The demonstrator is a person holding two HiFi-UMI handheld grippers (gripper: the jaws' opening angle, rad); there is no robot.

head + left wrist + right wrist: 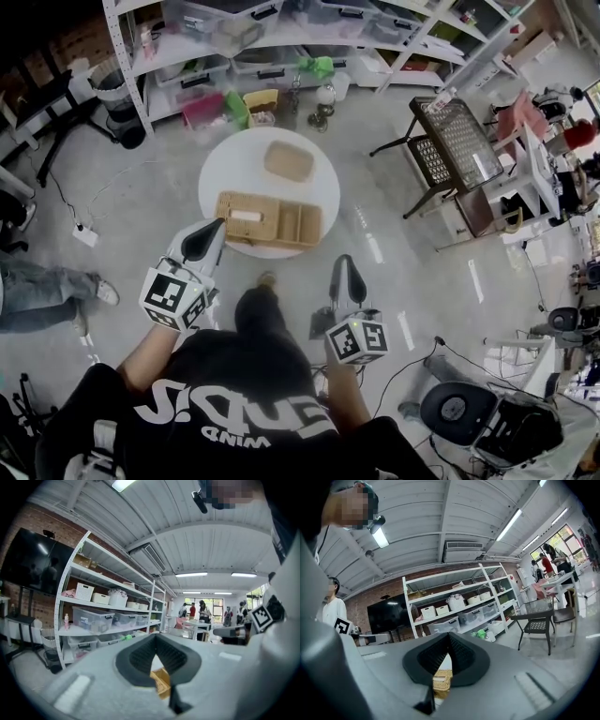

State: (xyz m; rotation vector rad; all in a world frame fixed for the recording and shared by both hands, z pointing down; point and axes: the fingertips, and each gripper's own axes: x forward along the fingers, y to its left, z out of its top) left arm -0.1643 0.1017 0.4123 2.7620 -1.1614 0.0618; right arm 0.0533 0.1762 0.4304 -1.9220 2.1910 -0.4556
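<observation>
A round white table (323,187) carries a woven compartment basket (298,225) with a small white item (246,216) in its left part. A flat oval woven lid (289,160) lies behind it. My left gripper (219,225) hovers at the table's near left edge, just short of the basket, jaws closed with nothing between them. My right gripper (343,259) hangs off the table's near right side over the floor, also shut and empty. Past the left gripper (155,635) and the right gripper (449,634), a corner of the basket (161,681) (439,679) shows.
White shelving (234,47) with plastic bins stands behind the table. A black mesh chair and glass-topped side table (450,141) are at the right. An office chair base (455,408) sits at the lower right. Someone's legs (47,295) and a power strip (84,234) are at the left.
</observation>
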